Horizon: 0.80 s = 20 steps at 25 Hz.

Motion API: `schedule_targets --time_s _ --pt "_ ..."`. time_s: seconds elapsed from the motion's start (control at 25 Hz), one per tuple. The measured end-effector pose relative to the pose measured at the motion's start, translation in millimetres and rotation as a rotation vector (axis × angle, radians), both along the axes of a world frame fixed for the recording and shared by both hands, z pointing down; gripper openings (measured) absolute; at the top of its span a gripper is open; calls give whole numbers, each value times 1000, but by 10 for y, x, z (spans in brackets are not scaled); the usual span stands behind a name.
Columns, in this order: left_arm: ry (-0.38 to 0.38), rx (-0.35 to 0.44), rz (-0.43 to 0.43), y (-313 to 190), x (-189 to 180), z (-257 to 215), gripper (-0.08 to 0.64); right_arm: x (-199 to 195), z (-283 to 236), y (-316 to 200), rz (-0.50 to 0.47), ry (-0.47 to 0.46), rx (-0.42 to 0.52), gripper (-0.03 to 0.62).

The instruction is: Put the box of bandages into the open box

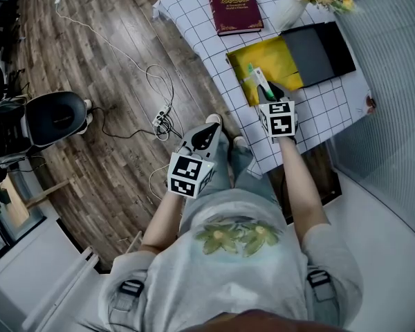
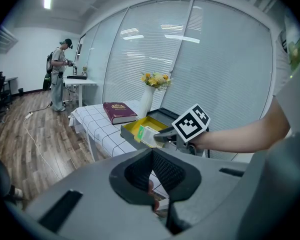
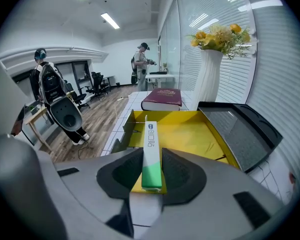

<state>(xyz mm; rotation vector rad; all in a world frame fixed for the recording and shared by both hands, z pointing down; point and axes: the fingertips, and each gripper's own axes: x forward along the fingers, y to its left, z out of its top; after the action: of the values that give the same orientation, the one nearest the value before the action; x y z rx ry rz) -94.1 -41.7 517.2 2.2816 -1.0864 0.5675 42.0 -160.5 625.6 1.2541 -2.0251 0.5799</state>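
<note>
Left hand-held gripper hangs off the table, over the lap, jaws together, empty. Probably not needed. Right hand-held gripper is clamped on the bandage box, edge-up, far end over the yellow open box — likely to clear its wall.

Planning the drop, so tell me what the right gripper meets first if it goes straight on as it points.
The right gripper, shut on the bandage box, points into the open box; its yellow floor likely comes first, though depth is unclear.
</note>
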Motion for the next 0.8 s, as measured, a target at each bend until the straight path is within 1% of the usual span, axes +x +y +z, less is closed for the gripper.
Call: schedule_targets --time_s 0.28,0.52,0.64,0.8 --pt "1 17 3 31 42 -62 6 4 -130 25 1 -9 28 91" --pt "3 55 0 4 75 -211 6 32 -344 55 15 -24 66 91" --pt "-4 72 0 -8 65 -262 6 53 -489 77 19 -45 89 89" --pt "-6 100 -5 -47 65 -369 6 90 -725 121 27 -83 136 46"
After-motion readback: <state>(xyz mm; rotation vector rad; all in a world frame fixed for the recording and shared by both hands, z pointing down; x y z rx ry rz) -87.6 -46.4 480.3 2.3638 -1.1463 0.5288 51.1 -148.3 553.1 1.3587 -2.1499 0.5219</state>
